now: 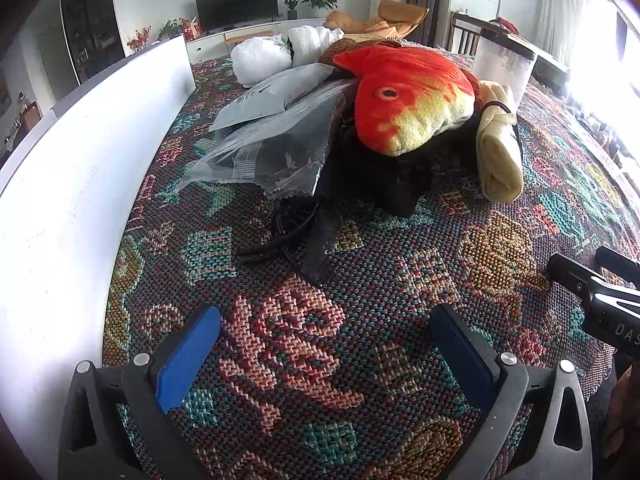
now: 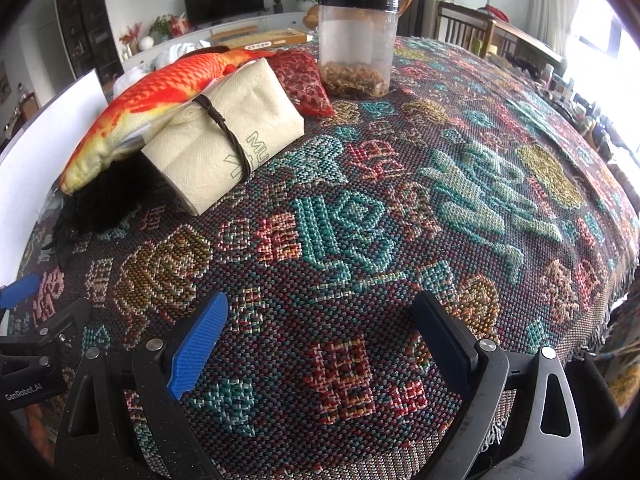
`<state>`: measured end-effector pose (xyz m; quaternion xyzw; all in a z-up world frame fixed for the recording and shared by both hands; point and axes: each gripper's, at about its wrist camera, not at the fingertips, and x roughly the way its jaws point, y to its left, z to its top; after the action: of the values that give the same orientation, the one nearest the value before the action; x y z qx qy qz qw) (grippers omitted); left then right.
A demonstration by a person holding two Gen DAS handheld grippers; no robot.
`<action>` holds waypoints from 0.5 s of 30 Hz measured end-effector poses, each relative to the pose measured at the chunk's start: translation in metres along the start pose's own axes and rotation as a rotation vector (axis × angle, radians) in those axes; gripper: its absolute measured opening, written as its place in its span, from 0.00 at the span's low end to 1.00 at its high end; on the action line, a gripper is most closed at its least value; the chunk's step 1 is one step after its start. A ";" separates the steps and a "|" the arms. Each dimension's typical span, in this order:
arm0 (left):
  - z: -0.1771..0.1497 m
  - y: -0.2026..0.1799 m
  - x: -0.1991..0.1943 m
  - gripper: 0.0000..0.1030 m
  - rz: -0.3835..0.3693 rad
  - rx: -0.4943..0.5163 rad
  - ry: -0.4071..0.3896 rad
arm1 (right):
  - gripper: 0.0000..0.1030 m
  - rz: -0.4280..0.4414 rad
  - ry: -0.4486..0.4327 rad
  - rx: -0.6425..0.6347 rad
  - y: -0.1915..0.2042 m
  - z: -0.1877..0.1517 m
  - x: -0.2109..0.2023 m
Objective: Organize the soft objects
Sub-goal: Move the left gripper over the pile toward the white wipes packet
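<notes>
Tabletop under a woven patterned cloth (image 2: 360, 216), filling both views. White board (image 1: 80, 184) upright along the left edge. Pile of soft objects at the far left of the cloth, well apart from both grippers, with bare cloth between.

Fish plush (image 1: 408, 96), one, orange-red with yellow belly, lying on top of the pile, head toward the left wrist camera; resting on a black fuzzy item (image 1: 400, 176) largely hidden beneath it, kind not discernible.

Cream rolled bundle (image 2: 228, 132), one, bound by a dark cord, leaning against the fish's flank; printed lettering partly hidden by the cord.

Clear plastic bag (image 1: 272, 156) with dark contents, just left of the fish, overlapped by a grey mailer bag (image 1: 272, 96). Two white fluffy bundles (image 1: 260, 60) behind, partly masked.

Clear jar (image 2: 356, 44) with black lid, upright behind the pile, brownish contents at the bottom. Red patterned pouch (image 2: 304, 80) between jar and bundle, its left part covered by the bundle.

Black cords and strap (image 1: 296, 232) lying loose before the pile.

Left gripper (image 1: 326, 344): jaws spread wide, nothing between, above bare cloth. Right gripper (image 2: 320, 336): jaws likewise wide apart and unloaded. Each cut off by the frame's lower edge; each partly visible at the margin of the other's view.
</notes>
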<state>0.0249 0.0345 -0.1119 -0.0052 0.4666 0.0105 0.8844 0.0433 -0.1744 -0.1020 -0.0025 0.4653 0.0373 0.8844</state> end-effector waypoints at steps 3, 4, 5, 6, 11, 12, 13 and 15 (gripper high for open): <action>0.000 0.000 0.000 1.00 0.000 0.000 0.001 | 0.93 -0.001 0.001 -0.001 0.001 0.000 0.000; 0.000 0.000 0.000 1.00 0.000 0.000 0.000 | 0.93 -0.001 0.001 -0.001 0.000 0.000 0.000; 0.000 0.000 0.000 1.00 0.000 0.000 -0.001 | 0.93 -0.001 0.001 -0.001 0.001 0.000 0.000; 0.000 0.000 0.000 1.00 0.000 0.000 -0.001 | 0.93 -0.001 0.000 -0.001 0.000 0.000 0.000; 0.000 0.000 0.000 1.00 0.000 0.000 -0.001 | 0.93 -0.002 0.001 -0.001 0.001 0.000 0.000; 0.000 0.000 0.000 1.00 0.000 0.000 -0.001 | 0.93 -0.001 0.000 -0.001 0.000 0.000 0.000; 0.000 0.000 0.000 1.00 0.000 0.001 0.000 | 0.93 -0.001 0.000 -0.001 0.001 0.000 0.000; 0.000 0.000 0.000 1.00 0.001 0.001 0.002 | 0.93 -0.002 0.000 -0.001 0.001 0.000 0.000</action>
<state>0.0248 0.0342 -0.1118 -0.0043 0.4674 0.0106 0.8840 0.0435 -0.1738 -0.1023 -0.0034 0.4654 0.0369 0.8844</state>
